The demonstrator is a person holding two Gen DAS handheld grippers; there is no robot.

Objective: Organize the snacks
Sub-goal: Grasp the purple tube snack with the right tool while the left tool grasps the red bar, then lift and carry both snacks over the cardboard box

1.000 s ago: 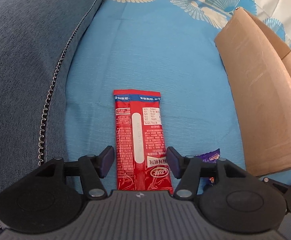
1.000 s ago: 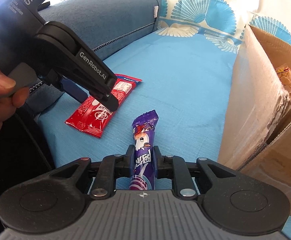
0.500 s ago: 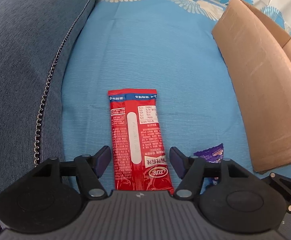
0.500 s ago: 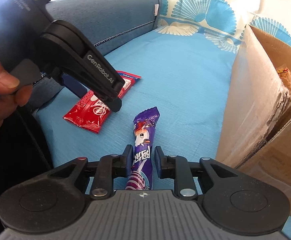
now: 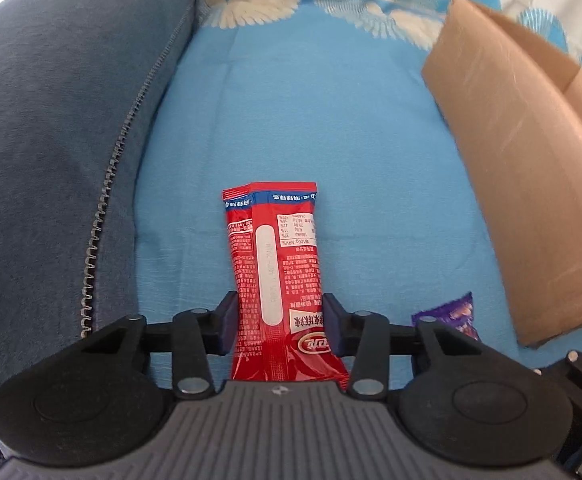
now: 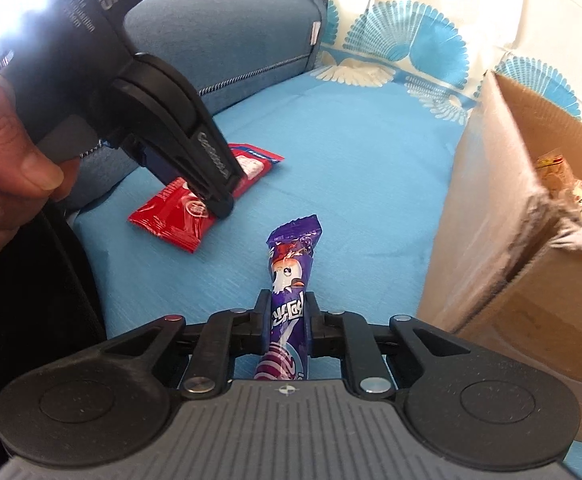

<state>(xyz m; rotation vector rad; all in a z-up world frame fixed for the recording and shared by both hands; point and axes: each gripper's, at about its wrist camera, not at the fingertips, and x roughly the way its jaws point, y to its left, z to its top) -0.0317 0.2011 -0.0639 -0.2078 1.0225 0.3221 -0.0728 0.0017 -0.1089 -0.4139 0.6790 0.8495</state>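
Left gripper (image 5: 279, 322) closing on red packet (image 5: 277, 264), pads touching its edges, at 6 o'clock on blue cover (image 5: 311, 120). Right gripper (image 6: 287, 318) pinching purple packet (image 6: 291, 280). Box (image 6: 503, 208) at 3 o'clock.
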